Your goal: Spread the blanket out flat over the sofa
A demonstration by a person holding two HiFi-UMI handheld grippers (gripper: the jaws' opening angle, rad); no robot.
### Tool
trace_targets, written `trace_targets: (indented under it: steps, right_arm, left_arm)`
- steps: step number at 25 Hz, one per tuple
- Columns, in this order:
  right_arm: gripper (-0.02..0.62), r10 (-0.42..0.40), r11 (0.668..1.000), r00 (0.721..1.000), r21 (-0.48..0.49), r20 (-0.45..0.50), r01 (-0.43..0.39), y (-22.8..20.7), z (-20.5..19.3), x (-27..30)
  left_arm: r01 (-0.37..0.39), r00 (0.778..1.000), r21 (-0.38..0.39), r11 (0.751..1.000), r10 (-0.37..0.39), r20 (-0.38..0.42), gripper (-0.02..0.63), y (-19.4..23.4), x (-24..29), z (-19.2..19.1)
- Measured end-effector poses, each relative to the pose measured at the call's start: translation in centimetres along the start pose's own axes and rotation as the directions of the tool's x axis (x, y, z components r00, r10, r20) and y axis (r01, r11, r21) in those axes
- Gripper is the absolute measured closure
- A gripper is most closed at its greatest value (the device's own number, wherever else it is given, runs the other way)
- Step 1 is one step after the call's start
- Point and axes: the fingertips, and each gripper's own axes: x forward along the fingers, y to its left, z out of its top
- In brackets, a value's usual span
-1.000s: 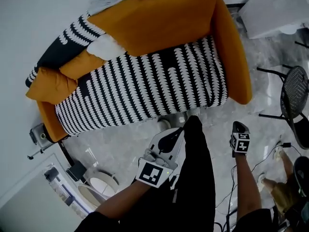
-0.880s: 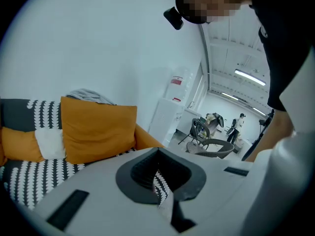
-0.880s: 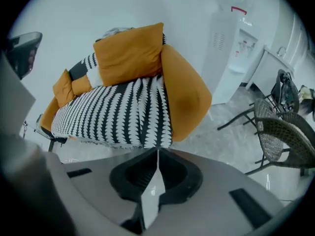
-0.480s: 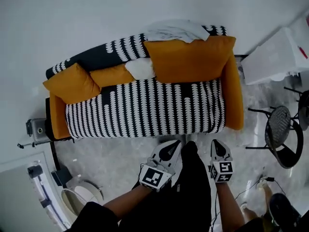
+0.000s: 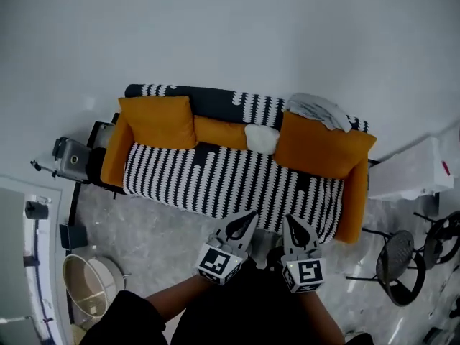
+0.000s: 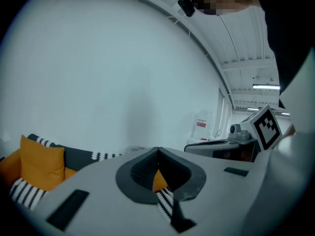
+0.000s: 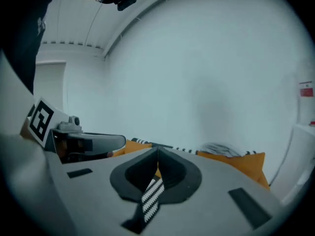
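Observation:
The black-and-white patterned blanket (image 5: pixel 215 178) lies over the seat and back of the orange sofa (image 5: pixel 115 157). Two orange cushions (image 5: pixel 157 121) (image 5: pixel 320 146) and a small white cushion (image 5: pixel 261 138) rest on it. A grey cloth (image 5: pixel 316 110) is draped on the back at the right. My left gripper (image 5: pixel 243 220) and right gripper (image 5: pixel 295 225) hang side by side in front of the sofa's front edge, apart from the blanket. Both are shut with nothing in them. In the left gripper view the shut tips (image 6: pixel 157 151) point at the sofa; the right gripper (image 7: pixel 157 154) does likewise.
A round basket (image 5: pixel 90 286) stands on the floor at lower left. A small device (image 5: pixel 68 157) sits by the sofa's left arm. A white cabinet (image 5: pixel 413 171) and a black mesh chair (image 5: pixel 392 268) are to the right. A white wall rises behind the sofa.
The view has swung, so the whole sofa now shows farther off. The right gripper has come in beside the left one. Both stay shut.

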Motion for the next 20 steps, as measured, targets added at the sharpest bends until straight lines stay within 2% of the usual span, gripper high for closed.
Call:
trace_targets:
  steps: [3, 7, 13, 20]
  right_arm:
    - [0.558, 0.042, 0.999, 0.998, -0.003, 0.048, -0.042, 2.7, 3.7, 1.8]
    - [0.558, 0.034, 0.998, 0.997, -0.055, 0.074, -0.030, 4.9, 6.4, 3.1]
    - [0.558, 0.020, 0.998, 0.996, -0.064, 0.090, -0.014, 7.8, 7.8, 4.4]
    - [0.558, 0.025, 0.996, 0.995, -0.091, 0.099, -0.016, 8.8, 8.3, 4.6]
  left_arm:
    - [-0.067, 0.996, -0.009, 0.998, 0.067, 0.061, 0.598, 2.0, -1.6, 2.5]
    - [-0.118, 0.986, -0.037, 0.992, 0.121, 0.119, 0.598, 3.7, -3.5, 4.4]
    - [-0.166, 0.972, 0.003, 0.986, 0.163, 0.170, 0.598, 6.4, -6.3, 7.2]
    - [-0.230, 0.954, 0.040, 0.972, 0.217, 0.207, 0.598, 6.6, -7.7, 8.6]
